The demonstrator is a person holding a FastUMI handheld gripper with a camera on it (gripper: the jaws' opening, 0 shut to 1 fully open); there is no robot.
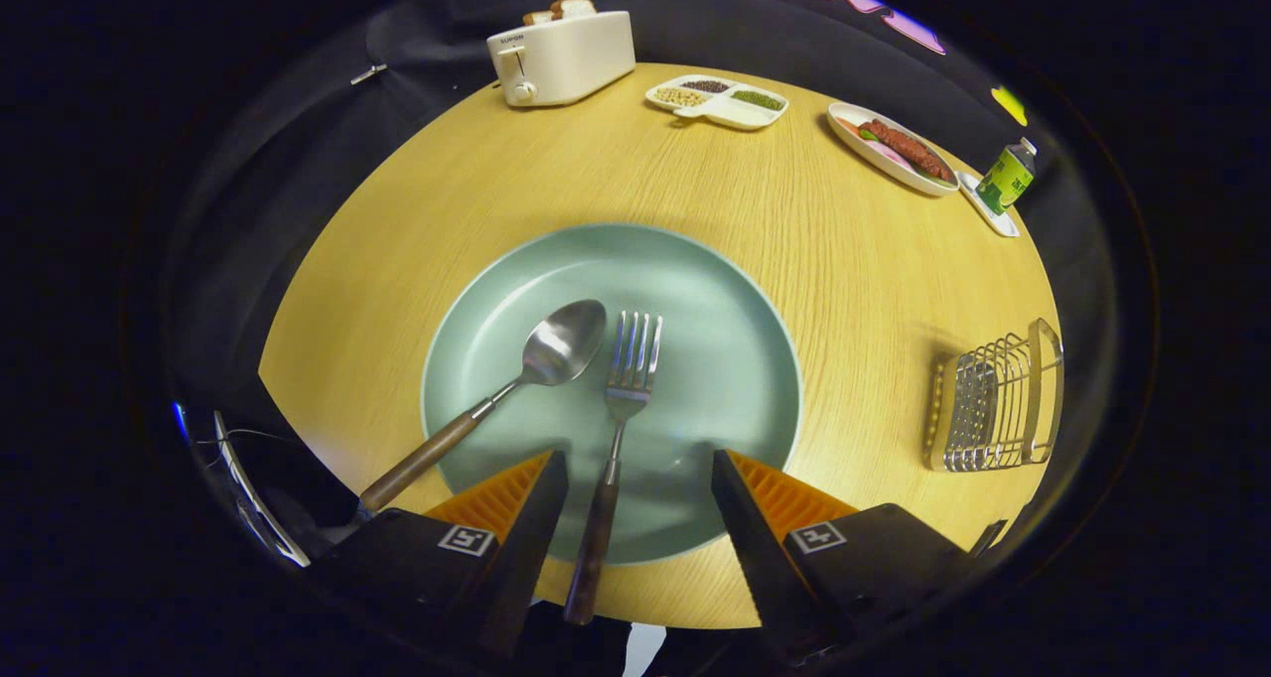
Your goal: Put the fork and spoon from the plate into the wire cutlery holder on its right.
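Note:
A pale green plate [715, 290] lies on the round wooden table just ahead of my fingers. On it rest a spoon [516, 384] and a fork [621, 399], both with steel heads and brown wooden handles. The fork's handle runs back over the plate's near rim, between my two fingers but nearer the left one. The spoon slants to the left, its handle passing outside the left finger. My gripper [638, 473] is open, touching neither utensil. The wire cutlery holder [993, 404] stands on the table to the right of the plate.
Beyond the plate stand a white toaster [561, 57] with bread in it, a divided dish of beans [717, 101], an oval dish of food [892, 148] and a green bottle [1005, 176] on a small tray. Bare tabletop [864, 290] separates plate and holder.

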